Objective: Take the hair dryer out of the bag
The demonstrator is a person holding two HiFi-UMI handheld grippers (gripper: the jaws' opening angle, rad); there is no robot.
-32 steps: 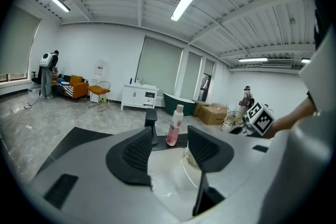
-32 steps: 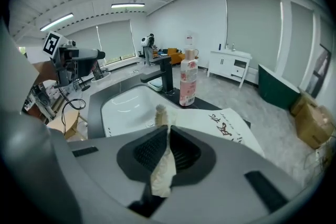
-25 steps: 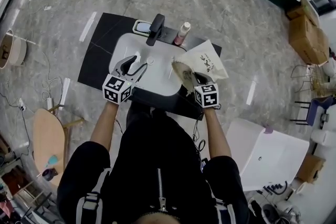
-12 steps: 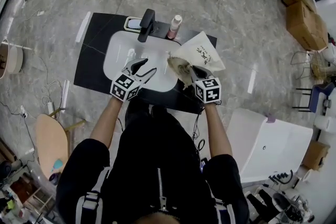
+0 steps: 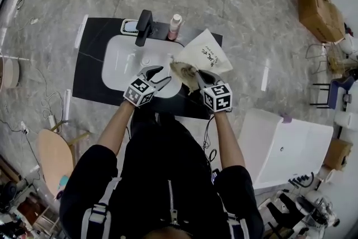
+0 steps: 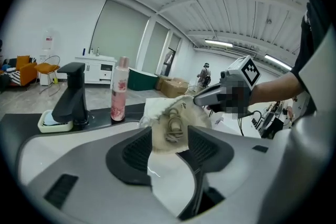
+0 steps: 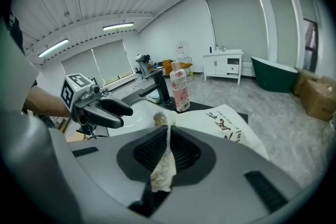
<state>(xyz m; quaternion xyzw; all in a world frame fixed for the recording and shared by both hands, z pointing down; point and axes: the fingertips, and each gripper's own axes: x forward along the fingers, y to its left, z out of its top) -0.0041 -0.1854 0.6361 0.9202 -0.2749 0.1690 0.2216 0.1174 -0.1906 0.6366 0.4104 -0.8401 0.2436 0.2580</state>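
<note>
A cream cloth bag [image 5: 206, 54] with dark print lies on the black counter [image 5: 89, 67], right of the white sink basin [image 5: 126, 64]. My right gripper [image 5: 194, 73] is shut on a fold of the bag's bunched mouth [image 7: 164, 165]; the cloth runs between its jaws. My left gripper [image 5: 164, 74] is open, its jaws standing either side of the gathered bag mouth [image 6: 170, 122] without pressing on it. In the left gripper view the right gripper [image 6: 202, 98] shows beyond the bag. No hair dryer shows in any view.
A black faucet [image 5: 144, 26] stands behind the basin, with a small dish [image 5: 128, 26] to its left and a pink bottle [image 5: 174, 25] to its right. A white cabinet [image 5: 285, 157] stands on the floor to the right; cardboard boxes [image 5: 319, 5] lie further off.
My left gripper has moved right and down across the basin to the bag's mouth, still open. The right gripper has kept its hold on the bag and hardly moved.
</note>
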